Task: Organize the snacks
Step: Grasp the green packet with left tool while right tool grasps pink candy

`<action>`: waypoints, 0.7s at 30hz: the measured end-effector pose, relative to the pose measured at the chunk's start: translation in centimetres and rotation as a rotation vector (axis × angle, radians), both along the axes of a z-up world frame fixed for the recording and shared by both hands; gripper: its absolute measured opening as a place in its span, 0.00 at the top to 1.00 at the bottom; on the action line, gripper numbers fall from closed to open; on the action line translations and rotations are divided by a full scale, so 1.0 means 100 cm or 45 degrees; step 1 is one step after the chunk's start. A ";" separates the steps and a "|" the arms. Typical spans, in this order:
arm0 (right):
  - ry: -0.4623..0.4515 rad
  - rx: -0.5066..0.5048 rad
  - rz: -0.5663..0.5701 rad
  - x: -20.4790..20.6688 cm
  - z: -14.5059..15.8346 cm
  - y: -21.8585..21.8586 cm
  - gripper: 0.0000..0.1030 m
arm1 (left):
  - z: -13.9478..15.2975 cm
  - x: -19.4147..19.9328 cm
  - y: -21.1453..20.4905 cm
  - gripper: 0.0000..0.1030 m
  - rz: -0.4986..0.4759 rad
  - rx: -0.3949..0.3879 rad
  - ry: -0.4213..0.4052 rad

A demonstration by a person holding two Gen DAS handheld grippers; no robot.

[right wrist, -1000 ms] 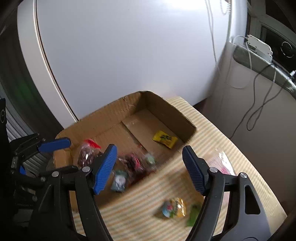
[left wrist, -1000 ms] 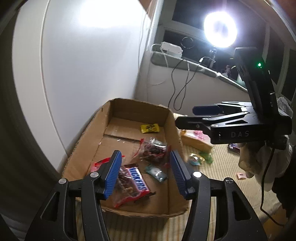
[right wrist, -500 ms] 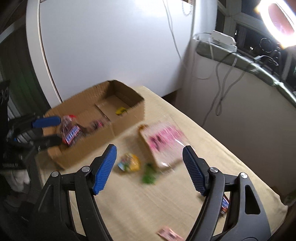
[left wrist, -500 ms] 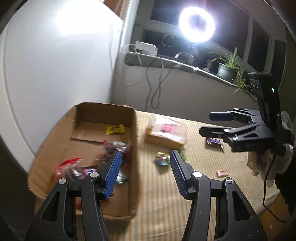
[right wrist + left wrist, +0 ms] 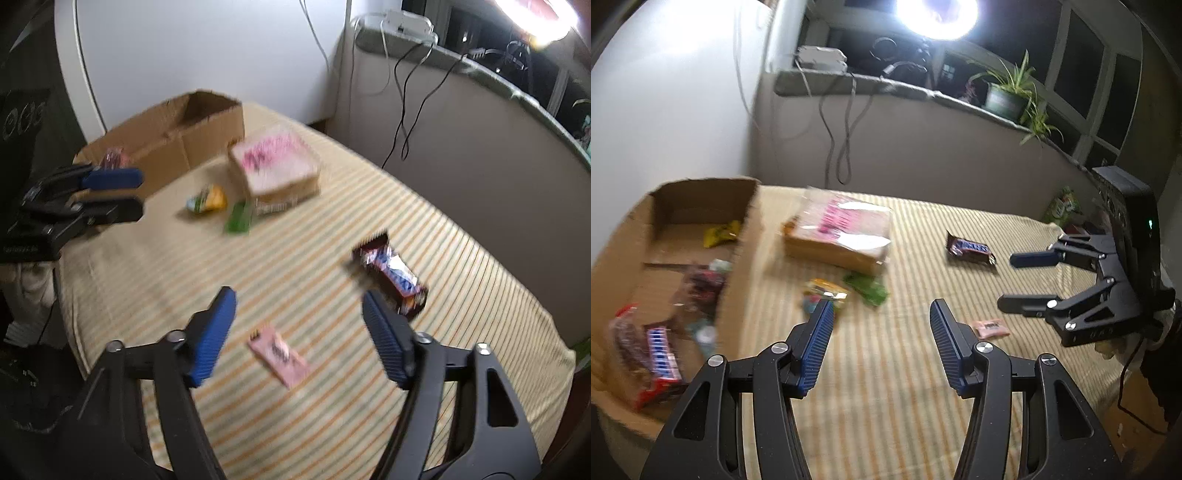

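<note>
A small pink snack packet [image 5: 277,350] lies on the striped counter [image 5: 332,424] under the right gripper [image 5: 299,325], whose empty jaws are closing; a Snickers bar [image 5: 391,275] lies just beside; the left gripper [image 5: 881,334] hangs open, empty, near the cardboard box [image 5: 738,295]

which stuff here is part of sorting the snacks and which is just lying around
Part of the job:
box
bread pack
chocolate bar
pink packet
green packet
yellow packet

Lying about:
plant
ring light
cables
white adapter
</note>
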State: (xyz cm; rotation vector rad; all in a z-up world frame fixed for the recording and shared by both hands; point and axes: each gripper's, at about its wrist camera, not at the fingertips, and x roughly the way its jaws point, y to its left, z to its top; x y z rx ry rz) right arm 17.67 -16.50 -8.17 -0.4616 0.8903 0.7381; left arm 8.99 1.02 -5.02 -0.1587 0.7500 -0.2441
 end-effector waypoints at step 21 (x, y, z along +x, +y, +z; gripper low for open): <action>0.114 -0.059 0.115 -0.004 -0.049 -0.008 0.56 | -0.045 0.067 -0.035 0.57 0.039 0.108 0.220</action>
